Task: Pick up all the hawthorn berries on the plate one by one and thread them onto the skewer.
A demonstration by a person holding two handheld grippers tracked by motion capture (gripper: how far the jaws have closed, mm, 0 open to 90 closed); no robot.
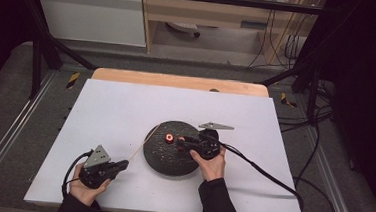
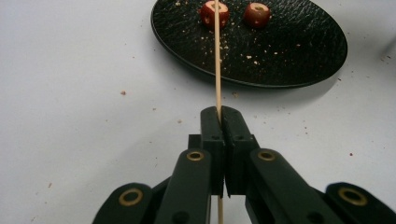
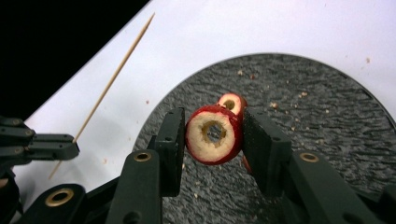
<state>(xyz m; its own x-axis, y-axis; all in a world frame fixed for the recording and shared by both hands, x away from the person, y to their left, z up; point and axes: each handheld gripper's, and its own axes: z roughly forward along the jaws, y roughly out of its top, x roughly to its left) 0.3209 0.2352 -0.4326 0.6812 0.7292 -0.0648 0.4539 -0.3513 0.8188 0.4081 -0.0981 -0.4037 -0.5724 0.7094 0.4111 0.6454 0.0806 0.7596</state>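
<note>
Work in hand: threading cored red fruit pieces onto a skewer (image 2: 217,60), as I judge it.
Risk 1: the skewer is thin and long, held only at its near end; if the fruit (image 3: 214,134) meets the tip off-centre, the stick could bend, snap or swing aside.
Risk 2: the bored hole in the fruit is small; a slight tilt of either hand and the tip would jab the flesh beside the hole and not pass through.
Risk 3: the fruit is round and looks moist; pushed against the stick, it could twist or squirt out of the grip and drop on the plate (image 1: 158,161).
Risk 4: too hard a squeeze could crush the hollowed piece.
Left gripper (image 2: 219,114): pressed together on the skewer's near end, low over the white table (image 1: 116,106); the stick points toward the plate.
Right gripper (image 3: 212,135): jaws partly closed, pinching 1 fruit piece between the pads, hole end facing the camera, held above the plate.
Where the fruit is: 1 piece in the right gripper, lifted; in the right gripper view a 2nd piece (image 3: 232,101) lies on the plate just behind it.
Gap: skewer tip and held fruit are near each other but apart.
</note>
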